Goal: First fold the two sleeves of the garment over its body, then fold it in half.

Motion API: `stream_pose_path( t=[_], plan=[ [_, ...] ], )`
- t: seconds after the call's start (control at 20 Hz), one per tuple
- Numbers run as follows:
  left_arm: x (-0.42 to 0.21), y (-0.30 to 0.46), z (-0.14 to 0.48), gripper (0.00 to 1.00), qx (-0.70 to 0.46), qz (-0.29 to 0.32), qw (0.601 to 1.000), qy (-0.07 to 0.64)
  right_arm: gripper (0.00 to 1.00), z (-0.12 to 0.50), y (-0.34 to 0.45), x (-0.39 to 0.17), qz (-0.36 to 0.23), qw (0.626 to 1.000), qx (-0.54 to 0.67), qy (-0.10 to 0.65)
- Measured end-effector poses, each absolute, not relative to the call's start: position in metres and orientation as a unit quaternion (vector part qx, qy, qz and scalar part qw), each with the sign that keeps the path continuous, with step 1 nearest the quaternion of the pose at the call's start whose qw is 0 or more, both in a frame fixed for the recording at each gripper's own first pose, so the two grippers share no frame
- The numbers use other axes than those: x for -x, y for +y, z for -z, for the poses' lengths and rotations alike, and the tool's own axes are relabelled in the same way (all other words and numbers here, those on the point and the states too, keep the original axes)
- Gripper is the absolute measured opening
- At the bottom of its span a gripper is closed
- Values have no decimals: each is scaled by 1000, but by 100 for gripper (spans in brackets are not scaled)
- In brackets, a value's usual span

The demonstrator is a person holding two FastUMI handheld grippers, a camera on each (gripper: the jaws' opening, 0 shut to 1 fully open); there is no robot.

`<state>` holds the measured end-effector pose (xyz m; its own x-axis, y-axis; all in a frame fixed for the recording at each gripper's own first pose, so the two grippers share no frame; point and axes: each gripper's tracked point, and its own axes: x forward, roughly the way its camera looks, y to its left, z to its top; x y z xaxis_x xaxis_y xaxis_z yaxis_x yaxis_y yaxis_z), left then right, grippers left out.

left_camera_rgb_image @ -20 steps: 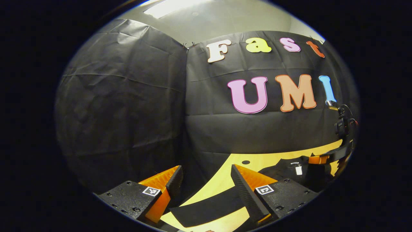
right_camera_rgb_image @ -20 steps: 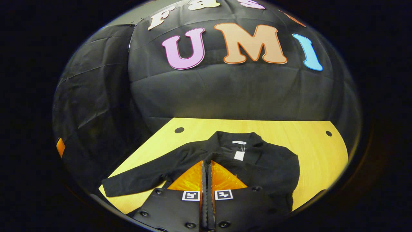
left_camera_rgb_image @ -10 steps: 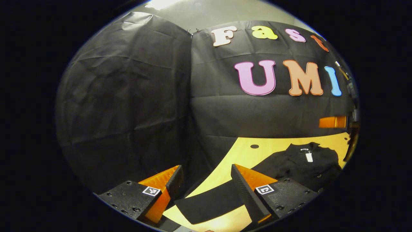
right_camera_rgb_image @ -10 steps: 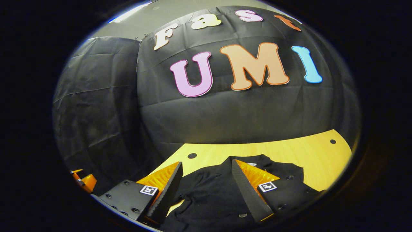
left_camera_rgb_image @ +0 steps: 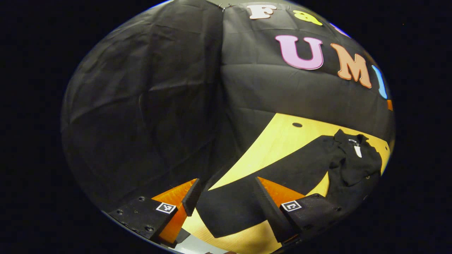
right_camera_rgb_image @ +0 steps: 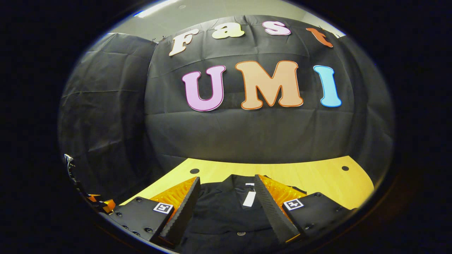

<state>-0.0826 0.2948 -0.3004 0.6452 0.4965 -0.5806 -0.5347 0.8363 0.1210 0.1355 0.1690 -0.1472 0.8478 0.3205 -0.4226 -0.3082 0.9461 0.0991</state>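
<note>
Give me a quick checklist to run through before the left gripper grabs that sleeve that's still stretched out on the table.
1. Left gripper jaws open: ok.
2. Outstretched sleeve lies between the left jaws, flat on the table: ok.
3. Jaws low enough to pinch the cuff: cannot tell.
4. Right gripper open and holding nothing: ok; it hovers over the collar of the garment.
5. Other sleeve already folded over the body: looks ok in the left gripper view, where cloth lies doubled across the chest.
6. White tag clear of the fold path: ok.
</note>
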Motion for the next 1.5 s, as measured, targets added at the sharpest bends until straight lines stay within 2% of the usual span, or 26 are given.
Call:
stream_pose_path(
  t=[0.05,0.1,0.15,0.3,0.4,0.5,0.55,0.7,0.8,0.85,0.9,1.1,1.15,1.2,1.5],
  plan=[
    [88,298,308,97,32,-287,903,318,93,147,167,-135,-162,961,-10,223],
    [94,300,315,92,34,-289,899,327,93,148,166,-133,-159,962,-7,223],
    [99,301,323,92,38,-289,896,335,97,149,164,-132,-157,962,-5,224],
    [107,300,343,93,45,-287,886,360,100,150,162,-129,-155,962,3,225],
    [112,294,359,93,60,-281,878,382,94,148,161,-126,-155,962,4,225],
    [124,282,376,93,86,-274,863,416,94,145,159,-125,-155,962,4,224],
    [121,281,371,93,78,-274,873,396,93,143,157,-124,-154,963,4,222],
    [114,273,374,48,65,-245,883,394,98,140,147,-120,-153,963,9,221],
    [110,267,378,18,49,-233,880,410,97,138,138,-118,-150,964,12,219],
    [107,266,379,3,37,-231,880,414,93,137,134,-117,-149,964,11,218],
    [108,267,379,0,36,-232,874,425,97,138,129,-115,-149,964,10,219],
    [78,245,343,0,64,-209,893,394,98,134,107,-111,-147,965,7,217],
    [66,238,330,0,60,-198,901,382,100,134,101,-111,-146,965,6,218],
    [52,230,316,0,54,-189,908,370,97,134,93,-109,-145,965,6,218],
    [-6,177,264,0,18,-133,935,328,98,135,49,-105,-129,967,-7,220]
  ],
)
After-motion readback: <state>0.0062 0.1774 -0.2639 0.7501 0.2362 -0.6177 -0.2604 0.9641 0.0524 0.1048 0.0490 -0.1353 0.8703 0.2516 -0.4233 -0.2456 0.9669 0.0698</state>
